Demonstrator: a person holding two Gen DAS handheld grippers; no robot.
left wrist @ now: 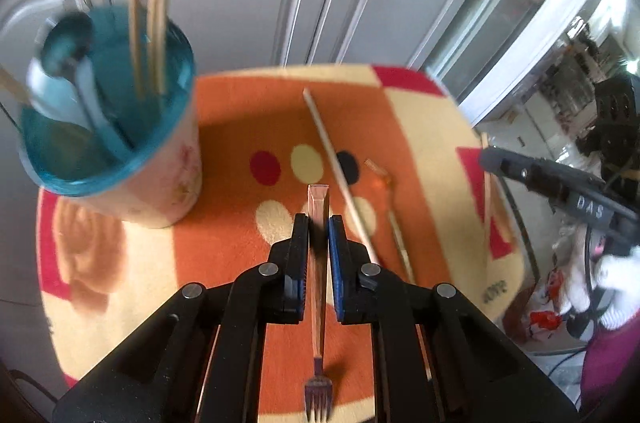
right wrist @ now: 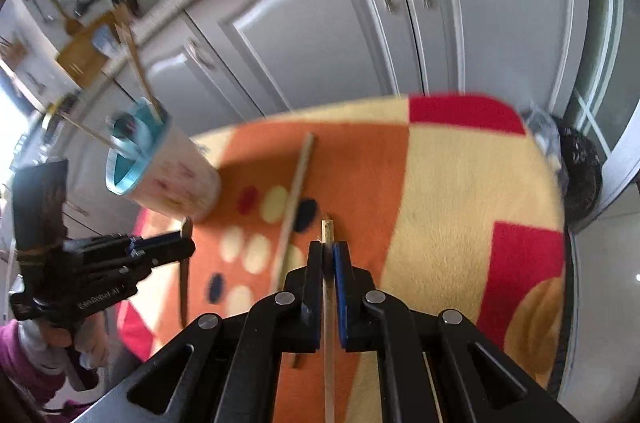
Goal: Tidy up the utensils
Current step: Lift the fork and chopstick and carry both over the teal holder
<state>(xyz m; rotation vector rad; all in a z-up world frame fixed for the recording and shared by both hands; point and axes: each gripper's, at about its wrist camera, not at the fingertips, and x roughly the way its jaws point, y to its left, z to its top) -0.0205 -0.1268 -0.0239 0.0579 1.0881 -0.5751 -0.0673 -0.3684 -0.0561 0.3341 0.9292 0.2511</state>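
Above the bench point(left wrist: 420, 111) my left tool point(left wrist: 319, 223) clenched a fork point(left wrist: 319, 303), my right tool point(right wrist: 328, 247) a chopstick point(right wrist: 329, 323), with the cup point(left wrist: 120, 143) part-filled and two utensils left lying.

The left black plastic two-finger gripper point(left wrist: 319, 223) has angular linkage arms joined by round silver pivot pins and blue pads lining its fingers. The right black plastic gripper point(right wrist: 328, 249) is built alike, its side printed with white "DAS" lettering. Each sits in a white knitted glove point(left wrist: 612, 287) below a magenta sleeve point(right wrist: 24, 363).
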